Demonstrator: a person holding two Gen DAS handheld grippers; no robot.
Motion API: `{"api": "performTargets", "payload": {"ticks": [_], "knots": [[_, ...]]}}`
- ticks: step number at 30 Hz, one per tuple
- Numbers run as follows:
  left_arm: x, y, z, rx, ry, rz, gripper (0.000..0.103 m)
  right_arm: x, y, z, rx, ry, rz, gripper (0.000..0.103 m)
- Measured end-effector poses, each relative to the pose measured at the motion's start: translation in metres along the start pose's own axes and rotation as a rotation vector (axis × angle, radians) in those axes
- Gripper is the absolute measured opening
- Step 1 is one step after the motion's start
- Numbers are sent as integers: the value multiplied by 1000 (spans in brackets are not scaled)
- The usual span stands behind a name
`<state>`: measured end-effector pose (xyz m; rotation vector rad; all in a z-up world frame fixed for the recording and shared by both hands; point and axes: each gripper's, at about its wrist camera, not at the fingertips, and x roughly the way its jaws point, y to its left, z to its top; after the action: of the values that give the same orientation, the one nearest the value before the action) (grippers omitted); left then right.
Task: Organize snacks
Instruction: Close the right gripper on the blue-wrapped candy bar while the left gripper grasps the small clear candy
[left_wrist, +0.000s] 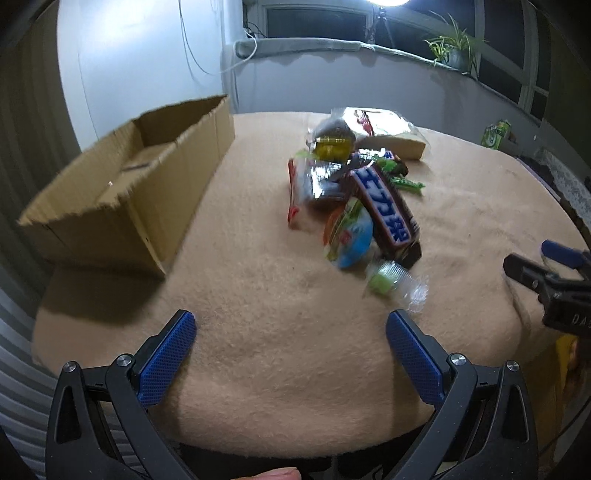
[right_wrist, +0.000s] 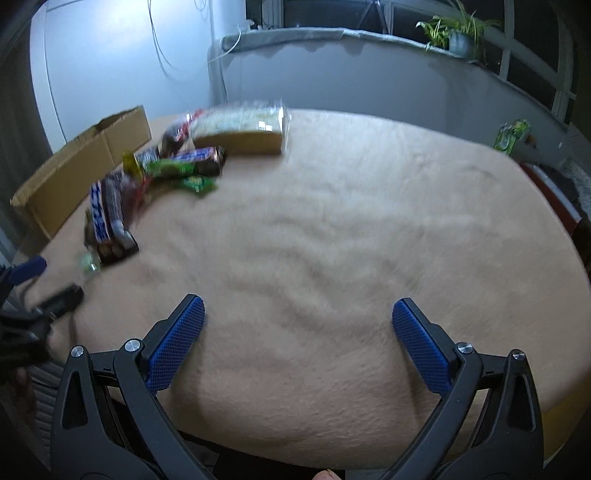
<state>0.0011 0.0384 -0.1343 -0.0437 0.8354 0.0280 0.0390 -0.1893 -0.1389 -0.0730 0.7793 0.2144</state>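
Observation:
A pile of snacks lies on the tan blanket-covered table (left_wrist: 280, 354). It includes a brown bar with blue lettering (left_wrist: 384, 210), a blue-and-green packet (left_wrist: 349, 236), a small green jelly cup (left_wrist: 388, 277), a clear red-edged wrapper (left_wrist: 306, 184) and a clear pack of pale biscuits (left_wrist: 384, 129). An open cardboard box (left_wrist: 125, 188) stands at the left. My left gripper (left_wrist: 291, 325) is open and empty, near the front edge, short of the pile. My right gripper (right_wrist: 297, 310) is open and empty over bare blanket; the pile (right_wrist: 110, 210) and the box (right_wrist: 81, 162) lie to its far left.
A green packet (left_wrist: 496, 134) sits on a ledge beyond the table at the right. A potted plant (left_wrist: 454, 48) stands on the window sill. The right gripper's body shows at the right edge of the left wrist view (left_wrist: 554, 284). A grey wall stands behind the table.

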Motion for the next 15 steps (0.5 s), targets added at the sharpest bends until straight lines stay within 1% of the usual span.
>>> {"api": "performTargets", "payload": {"ticks": [2,3,5,6,8,10,11,12,13,15], "knots": [[-2,4,-3,-3,-15,-23,103,-1,1,-6,-27,-31,2,103],[-2,6,-6,-1,-32,-37,103,-2,1,-9,-45,-61,8,103],[-2,8,-9,7,-70,-57,103,-3,-1,-12,-43,-103,19,103],[-2,9,-11,10,-90,-62,103,-3,0,-13,-43,-112,14,103],[-1,10,-10,13,-110,-68,103,-2,1,-7,-24,-78,7,103],[1,10,-9,24,-131,-67,103,-5,2,4,-2,-63,50,103],[1,10,-8,32,-139,-71,103,-10,4,12,8,-85,106,103],[1,11,-8,39,-141,-74,103,-12,9,19,-1,-110,134,103],[0,10,-7,49,-136,-76,103,-14,14,24,-18,-123,146,103],[-4,11,-6,64,-125,-78,103,-12,36,38,-106,-126,196,103]]}}
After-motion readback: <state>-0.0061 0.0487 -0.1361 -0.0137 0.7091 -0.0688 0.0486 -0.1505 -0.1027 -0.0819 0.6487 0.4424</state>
